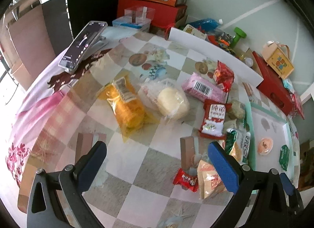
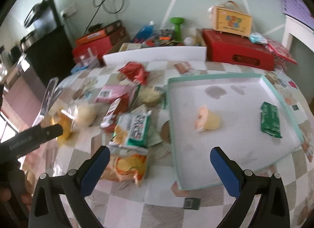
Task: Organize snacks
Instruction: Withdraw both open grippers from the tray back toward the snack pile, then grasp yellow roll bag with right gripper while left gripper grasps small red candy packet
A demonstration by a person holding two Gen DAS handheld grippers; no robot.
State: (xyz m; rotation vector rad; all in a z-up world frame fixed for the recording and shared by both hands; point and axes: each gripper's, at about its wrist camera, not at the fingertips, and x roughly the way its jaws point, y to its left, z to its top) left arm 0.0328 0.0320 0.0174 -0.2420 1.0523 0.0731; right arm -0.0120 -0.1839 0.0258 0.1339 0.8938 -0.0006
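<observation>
Blue-padded fingers on the left gripper (image 1: 157, 161) stand wide apart, holding nothing, above the checked tablecloth (image 1: 149, 169). Ahead of it lie a yellow snack bag (image 1: 125, 104), a clear-wrapped pale bun (image 1: 172, 100), a pink packet (image 1: 204, 88) and a red-and-white packet (image 1: 214, 118). The right gripper (image 2: 160, 169) is spread wide too, with nothing between its pads, over the table between a green-and-white chip bag (image 2: 133, 129) and the mint-rimmed white tray (image 2: 215, 184). In the tray sit 2 items, well apart: a jelly cup (image 2: 208, 120) on its side and a green packet (image 2: 270, 120).
</observation>
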